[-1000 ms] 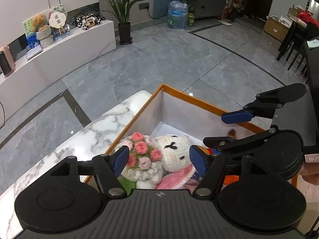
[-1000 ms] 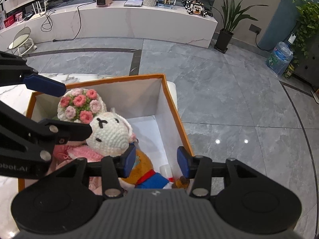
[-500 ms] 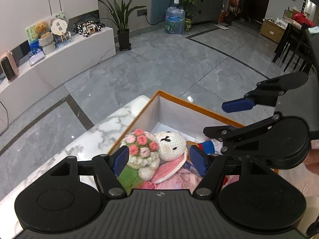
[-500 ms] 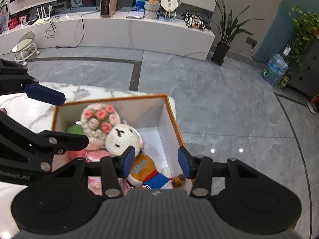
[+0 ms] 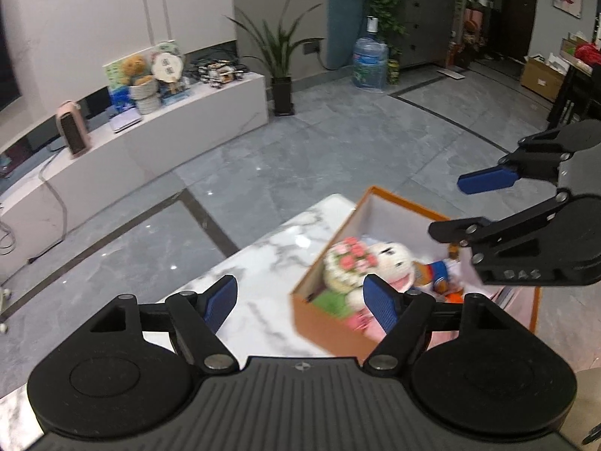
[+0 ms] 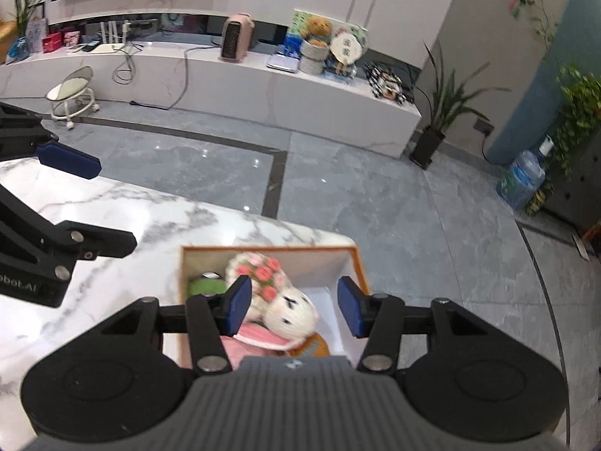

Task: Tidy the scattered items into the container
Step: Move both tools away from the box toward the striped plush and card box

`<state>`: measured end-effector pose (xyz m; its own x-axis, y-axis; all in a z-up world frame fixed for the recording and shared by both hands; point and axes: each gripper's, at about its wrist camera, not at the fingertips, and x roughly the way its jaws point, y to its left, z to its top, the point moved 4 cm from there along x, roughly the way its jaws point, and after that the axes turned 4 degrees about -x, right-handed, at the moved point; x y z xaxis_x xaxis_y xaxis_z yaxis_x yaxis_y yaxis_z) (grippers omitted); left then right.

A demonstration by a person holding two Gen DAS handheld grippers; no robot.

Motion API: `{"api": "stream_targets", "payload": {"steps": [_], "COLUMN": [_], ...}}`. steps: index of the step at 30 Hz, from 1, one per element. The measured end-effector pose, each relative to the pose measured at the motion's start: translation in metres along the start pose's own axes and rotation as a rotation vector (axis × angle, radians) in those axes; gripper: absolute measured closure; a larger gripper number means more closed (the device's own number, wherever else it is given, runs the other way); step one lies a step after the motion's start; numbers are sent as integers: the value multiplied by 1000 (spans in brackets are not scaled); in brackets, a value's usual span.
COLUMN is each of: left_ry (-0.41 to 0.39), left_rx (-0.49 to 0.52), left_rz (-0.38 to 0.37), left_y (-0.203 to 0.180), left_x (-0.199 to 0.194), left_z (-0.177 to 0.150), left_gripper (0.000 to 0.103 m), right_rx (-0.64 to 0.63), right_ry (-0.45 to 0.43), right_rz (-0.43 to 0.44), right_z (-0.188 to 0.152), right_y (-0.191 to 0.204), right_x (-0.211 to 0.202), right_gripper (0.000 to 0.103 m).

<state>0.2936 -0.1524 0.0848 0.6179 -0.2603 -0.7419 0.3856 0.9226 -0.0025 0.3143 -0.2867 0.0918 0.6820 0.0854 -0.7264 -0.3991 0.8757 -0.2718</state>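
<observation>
Left wrist view: the left hand-held gripper (image 5: 300, 300) is released and holds nothing, above the marble worktop (image 5: 263, 263). The orange box (image 5: 330, 323) sits lower right, at the worktop's far corner, with the white bunny (image 5: 390, 259) and flower ball (image 5: 347, 259) inside.

Right wrist view: the right hand-held gripper (image 6: 293, 306), also released and empty, hangs directly over the box (image 6: 180, 263); it looks nearer. Bare worktop (image 6: 131, 206) spreads left; no loose item shows.

Even, moderately dim indoor lighting is seen in both views. Small ceiling-light reflections are shown on the glossy floor (image 5: 210, 191) at centre frame. Strong fisheye curvature and dark vignetting are present at the corners. Motion blur is noted on the box contents (image 6: 278, 300).
</observation>
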Motion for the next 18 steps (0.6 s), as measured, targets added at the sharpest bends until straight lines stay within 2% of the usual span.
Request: {"api": "stream_targets", "payload": {"steps": [13, 18], "left_ry": [18, 23], "left_rx": [-87, -139], "left_rz": [133, 168], "left_y": [108, 149], "left_x": [-59, -83], "left_z": [-39, -67], "left_gripper": [15, 15], "right_rx": [-115, -162], "right_ry": [-60, -71], "right_rz": [80, 113], "right_z": [52, 67], "right_y": [99, 140], "right_x": [-17, -17], "right_gripper": [48, 46]}}
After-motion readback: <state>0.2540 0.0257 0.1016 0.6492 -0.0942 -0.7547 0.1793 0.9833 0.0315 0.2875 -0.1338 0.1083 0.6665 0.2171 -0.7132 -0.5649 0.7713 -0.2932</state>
